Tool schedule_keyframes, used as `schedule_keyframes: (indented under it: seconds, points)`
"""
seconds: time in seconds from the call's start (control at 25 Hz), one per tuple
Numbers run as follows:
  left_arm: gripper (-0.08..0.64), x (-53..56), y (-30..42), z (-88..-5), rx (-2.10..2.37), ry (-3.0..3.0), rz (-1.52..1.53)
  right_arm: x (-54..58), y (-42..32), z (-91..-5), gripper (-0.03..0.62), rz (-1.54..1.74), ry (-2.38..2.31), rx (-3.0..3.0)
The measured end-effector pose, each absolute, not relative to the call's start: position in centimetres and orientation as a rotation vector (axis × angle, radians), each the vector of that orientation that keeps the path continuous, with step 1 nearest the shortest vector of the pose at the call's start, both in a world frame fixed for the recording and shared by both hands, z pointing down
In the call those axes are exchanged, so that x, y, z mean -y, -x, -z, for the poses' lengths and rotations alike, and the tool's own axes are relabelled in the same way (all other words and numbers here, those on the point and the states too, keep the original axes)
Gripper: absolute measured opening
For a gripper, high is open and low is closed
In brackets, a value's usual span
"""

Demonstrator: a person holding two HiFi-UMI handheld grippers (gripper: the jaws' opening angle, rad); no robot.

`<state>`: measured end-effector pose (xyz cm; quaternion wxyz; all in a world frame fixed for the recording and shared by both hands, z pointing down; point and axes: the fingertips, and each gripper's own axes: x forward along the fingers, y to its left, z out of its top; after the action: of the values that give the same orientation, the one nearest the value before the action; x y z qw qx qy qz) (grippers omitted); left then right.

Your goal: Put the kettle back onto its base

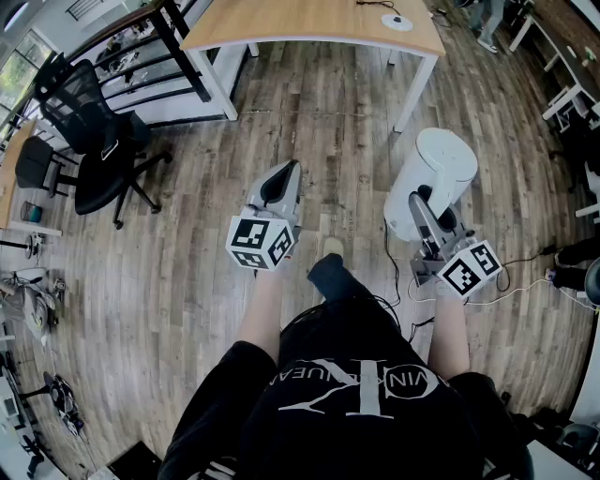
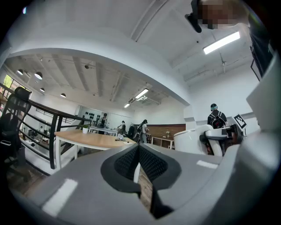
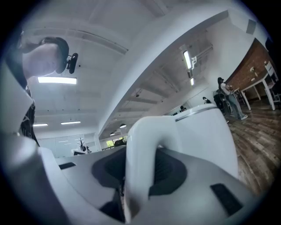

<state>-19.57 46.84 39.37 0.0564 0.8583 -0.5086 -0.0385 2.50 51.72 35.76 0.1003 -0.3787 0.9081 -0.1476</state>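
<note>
Kettle (image 1: 441, 159) in right gripper (image 1: 424, 199); upside-down white lettering (image 1: 352, 384) on black shirt (image 1: 375, 441).

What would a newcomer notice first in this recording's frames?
The white kettle is carried at the right of the head view, its handle clamped in the right gripper. Beside it the left gripper is held level, shut and empty. Ahead on the wood floor stand a wooden table and, at left, a black office chair.

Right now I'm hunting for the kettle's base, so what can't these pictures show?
Round white thing on the far table, head view: too small to call a base.
Kettle underside, head view: hidden by its own body.
Floor beneath the kettle, head view: covered by it.
</note>
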Motion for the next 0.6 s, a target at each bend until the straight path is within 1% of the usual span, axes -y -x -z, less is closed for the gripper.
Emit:
schedule_keyframes:
  seconds: [0.32, 0.6]
  points:
    - [0.009, -42.0, 21.7, -40.1, 1.58, -2.587, 0.094, -46.6, -1.0, -36.7, 0.132, 0.434, 1.099, -2.698]
    - [0.009, -35.7, 22.9, -40.2, 1.591, -2.547, 0.079, -40.5, -0.6, -36.6, 0.132, 0.468, 1.093, -2.687]
